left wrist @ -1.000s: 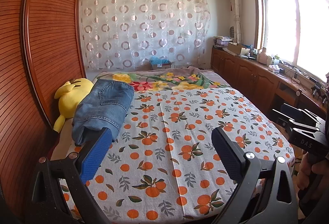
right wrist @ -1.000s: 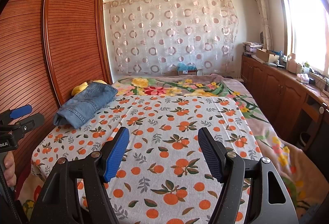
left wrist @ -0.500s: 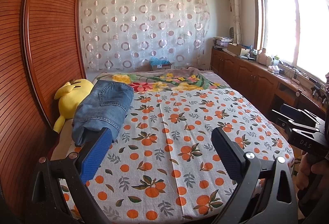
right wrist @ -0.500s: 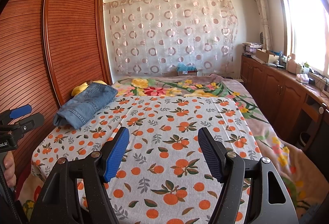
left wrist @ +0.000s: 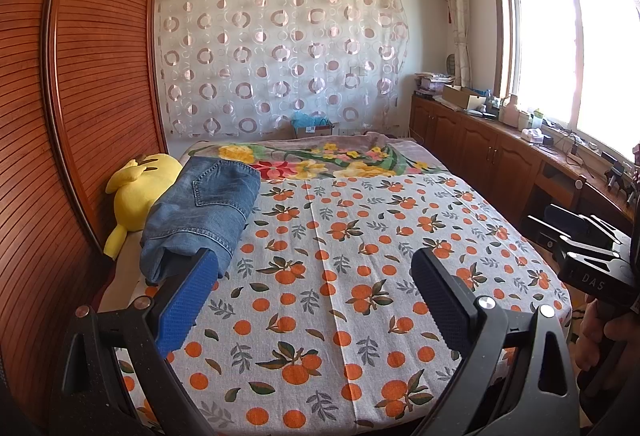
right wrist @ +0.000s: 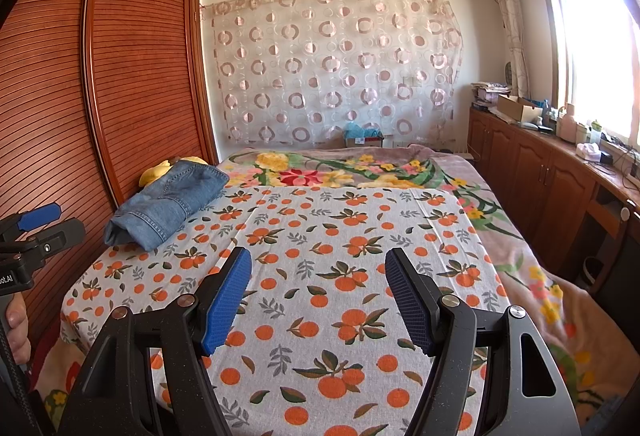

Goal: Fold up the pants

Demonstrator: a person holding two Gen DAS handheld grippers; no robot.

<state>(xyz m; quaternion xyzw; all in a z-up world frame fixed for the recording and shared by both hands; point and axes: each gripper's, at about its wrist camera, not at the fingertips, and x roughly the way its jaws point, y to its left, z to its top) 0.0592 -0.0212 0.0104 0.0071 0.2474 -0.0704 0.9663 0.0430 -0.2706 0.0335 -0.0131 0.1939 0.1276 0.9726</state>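
Folded blue denim pants (left wrist: 200, 212) lie at the left edge of the bed, partly over a yellow plush toy (left wrist: 138, 192). They also show in the right wrist view (right wrist: 168, 204). My left gripper (left wrist: 316, 276) is open and empty, held above the near end of the bed, its left pad just below the pants' near end. My right gripper (right wrist: 318, 276) is open and empty above the orange-print sheet (right wrist: 340, 276), well to the right of the pants. Each gripper appears at the edge of the other's view.
A wooden wardrobe (left wrist: 60, 116) runs along the bed's left side. A floral blanket (left wrist: 320, 160) covers the far end of the bed. Wooden cabinets (left wrist: 500, 156) with clutter stand under the window on the right. A curtain (left wrist: 280, 56) hangs on the back wall.
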